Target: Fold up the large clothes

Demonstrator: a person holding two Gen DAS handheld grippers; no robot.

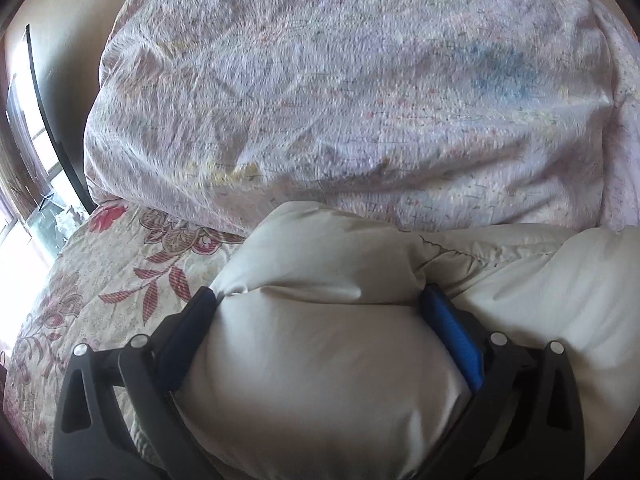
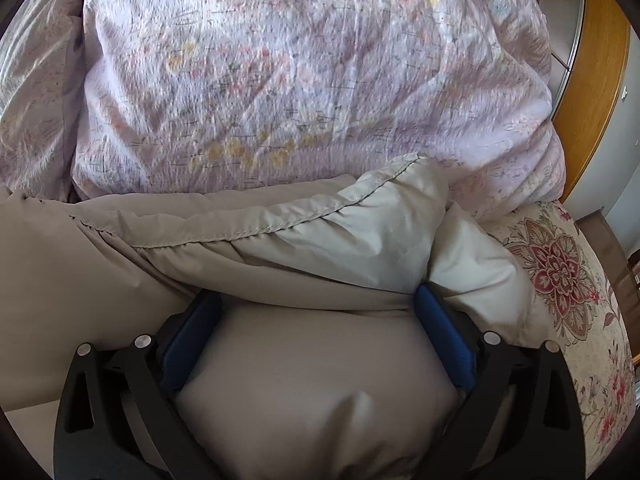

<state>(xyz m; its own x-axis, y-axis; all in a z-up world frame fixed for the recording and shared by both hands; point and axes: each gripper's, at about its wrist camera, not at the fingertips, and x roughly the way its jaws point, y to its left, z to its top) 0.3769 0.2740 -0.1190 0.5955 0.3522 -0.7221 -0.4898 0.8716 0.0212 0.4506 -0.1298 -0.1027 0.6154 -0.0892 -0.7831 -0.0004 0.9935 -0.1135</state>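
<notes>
A puffy beige padded coat (image 1: 320, 360) lies bunched on the bed in front of me. My left gripper (image 1: 318, 294) is shut on a thick fold of it. The fabric bulges between the blue pads (image 1: 452, 332) and is creased tight at the left fingertip. In the right wrist view, the same coat (image 2: 312, 380) fills the gap of my right gripper (image 2: 318, 294). Those jaws stand wide, and the cloth lies smooth and slack against the blue pads (image 2: 444, 336). A stitched hem (image 2: 280, 224) runs just beyond the right fingertips.
A big lilac flowered quilt (image 1: 340, 100) is heaped right behind the coat and fills the far half of both views (image 2: 300, 80). A floral bedspread (image 1: 112, 280) covers the bed. A window (image 1: 24, 152) is at far left and a wooden door frame (image 2: 600, 80) at right.
</notes>
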